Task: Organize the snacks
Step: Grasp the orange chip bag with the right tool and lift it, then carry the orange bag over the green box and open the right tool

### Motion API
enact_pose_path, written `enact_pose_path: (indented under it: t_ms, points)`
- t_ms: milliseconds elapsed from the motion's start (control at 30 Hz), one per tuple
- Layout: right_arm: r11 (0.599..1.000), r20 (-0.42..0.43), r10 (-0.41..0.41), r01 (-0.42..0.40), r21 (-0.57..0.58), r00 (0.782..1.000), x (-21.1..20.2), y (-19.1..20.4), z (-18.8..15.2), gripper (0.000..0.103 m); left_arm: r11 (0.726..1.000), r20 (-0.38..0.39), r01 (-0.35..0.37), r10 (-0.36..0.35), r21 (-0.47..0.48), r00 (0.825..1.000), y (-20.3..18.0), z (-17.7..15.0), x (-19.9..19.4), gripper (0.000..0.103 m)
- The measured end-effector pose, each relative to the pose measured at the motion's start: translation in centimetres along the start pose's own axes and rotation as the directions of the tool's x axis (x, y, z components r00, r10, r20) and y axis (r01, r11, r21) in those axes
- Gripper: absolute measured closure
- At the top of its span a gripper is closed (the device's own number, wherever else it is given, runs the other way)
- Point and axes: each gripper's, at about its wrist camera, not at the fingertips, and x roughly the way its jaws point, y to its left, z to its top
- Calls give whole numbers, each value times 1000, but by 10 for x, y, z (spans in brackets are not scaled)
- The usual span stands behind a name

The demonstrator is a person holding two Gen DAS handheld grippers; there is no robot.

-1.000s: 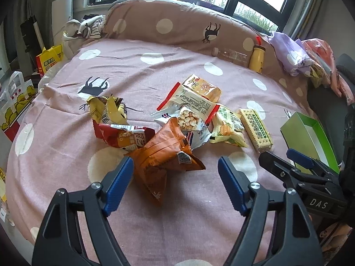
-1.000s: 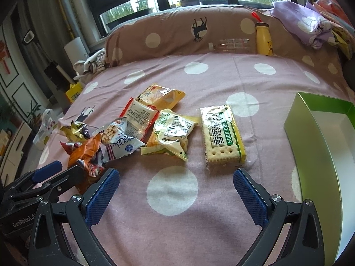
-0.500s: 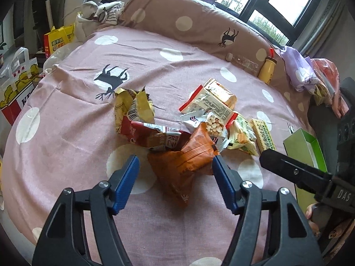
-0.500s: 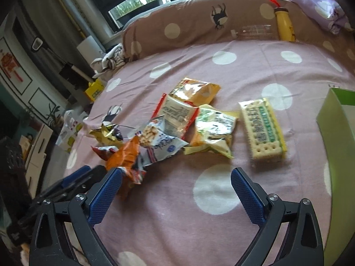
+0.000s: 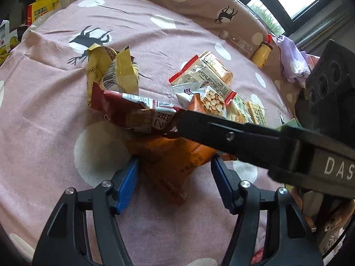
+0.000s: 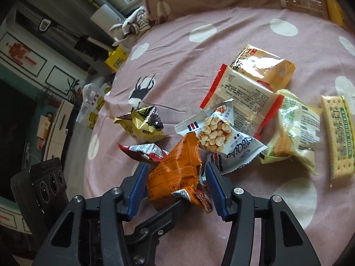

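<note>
An orange snack packet point(image 5: 170, 166) lies crumpled at the near edge of a snack heap on the pink dotted bedspread point(image 5: 44, 122). My left gripper point(image 5: 174, 158) is closing, and its blue pads touch the packet's two lower corners. From the other side my right gripper point(image 6: 175, 165) is also closing on the same orange packet point(image 6: 175, 173), its pads hard against the bunched foil. One right gripper finger point(image 5: 233, 137) crosses over the packet's top in the left wrist view. A left gripper finger point(image 6: 164, 212) shows under the packet in the right wrist view.
A red packet point(image 6: 142, 153) and a yellow packet point(image 6: 144, 122) touch the orange one's left. Right of it lie a peanut packet point(image 6: 221, 137), a red-edged white packet point(image 6: 241, 95), a green-yellow packet point(image 6: 295, 133) and a cracker pack point(image 6: 337, 133). A yellow bottle point(image 5: 261, 53) leans on the pillow.
Both grippers came in on the orange packet and narrowed around it. The right one swung left from the bare spot near the cracker pack and went from wide open to close around the packet.
</note>
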Motion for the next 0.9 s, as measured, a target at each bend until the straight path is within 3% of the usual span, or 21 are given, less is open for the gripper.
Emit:
enact_pose_path:
  t_ms: [233, 500, 700, 900]
  points:
    - [1000, 16, 11, -11, -6, 1000, 4, -2, -5, 52, 999, 19, -9, 8, 50, 1000, -8, -3, -2, 54]
    - [1000, 187, 3, -5, 10, 982, -55, -11, -24, 59, 976, 102, -23, 0, 218, 995, -66, -9, -20, 57]
    - [997, 373, -4, -26, 76, 928, -128, -38, -39, 59, 930, 140, 7, -63, 368, 988, -135, -9, -29, 58]
    - [985, 524, -86, -5, 170, 848, -190, -75, -58, 59, 860, 123, 51, -130, 508, 984, -210, -9, -15, 58]
